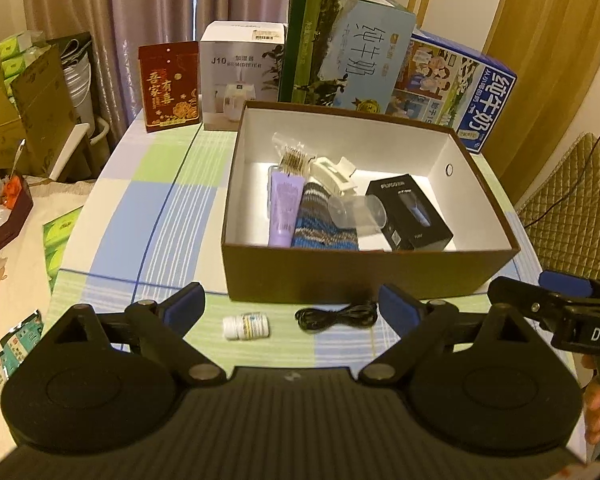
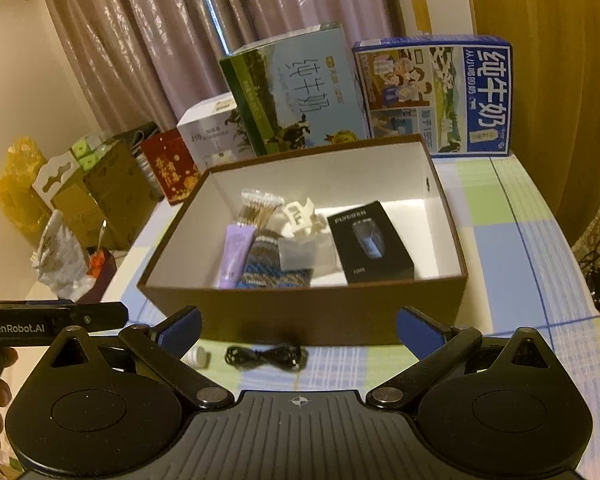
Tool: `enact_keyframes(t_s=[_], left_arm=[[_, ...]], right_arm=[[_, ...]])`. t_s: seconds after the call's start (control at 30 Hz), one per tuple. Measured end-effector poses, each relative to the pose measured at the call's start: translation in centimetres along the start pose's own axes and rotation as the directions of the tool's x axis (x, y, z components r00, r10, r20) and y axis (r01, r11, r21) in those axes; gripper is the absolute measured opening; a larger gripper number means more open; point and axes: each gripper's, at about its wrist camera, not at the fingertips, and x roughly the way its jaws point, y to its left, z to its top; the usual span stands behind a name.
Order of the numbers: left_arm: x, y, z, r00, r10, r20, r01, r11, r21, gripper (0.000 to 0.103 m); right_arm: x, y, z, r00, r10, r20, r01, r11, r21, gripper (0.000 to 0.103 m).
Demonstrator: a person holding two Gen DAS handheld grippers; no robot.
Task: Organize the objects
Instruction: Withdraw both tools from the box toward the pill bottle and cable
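Tongs in both of your hands are standing spread wide, pinching nothing: the left gripper (image 1: 290,306) is hovering low over the checked tablecloth (image 1: 140,216), and the right gripper (image 2: 298,330) is doing the same just beside it, its arm showing at three o'clock in the left view. You are facing the brown box (image 1: 364,276) at twelve o'clock, open at the top and sitting on the table.

Inside the box, a purple tube (image 1: 285,214) is lying at nine o'clock, touching a striped knitted piece (image 1: 324,224) just to its right. A bag of cotton swabs (image 1: 292,158) is resting behind the tube, a white hair clip (image 1: 336,174) is sitting near the middle, a clear plastic cup (image 1: 360,214) is lying on its side in front of the clip, and a black carton (image 1: 410,212) is lying at three o'clock.

Outside the box, between your left tongs, a small white pill bottle (image 1: 246,326) is lying on its side, and a coiled black cable (image 1: 336,316) is lying just to its right, close to the front wall of the box. In the right view the cable (image 2: 266,356) is sitting between the fingers, with the bottle (image 2: 198,356) at nine o'clock by the left finger.

Behind the box, four cartons are standing in a row.
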Motion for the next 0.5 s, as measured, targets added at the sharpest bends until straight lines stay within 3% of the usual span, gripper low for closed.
enact_keyframes(t_s=[0.5], left_arm=[[-1.9, -0.4, -4.7, 0.999, 0.037, -0.018, -0.037, 0.999, -0.009, 0.091]], right_arm=[[-2.5, -0.1, -3.8, 1.0, -0.011, 0.012, 0.01, 1.0, 0.023, 0.101]])
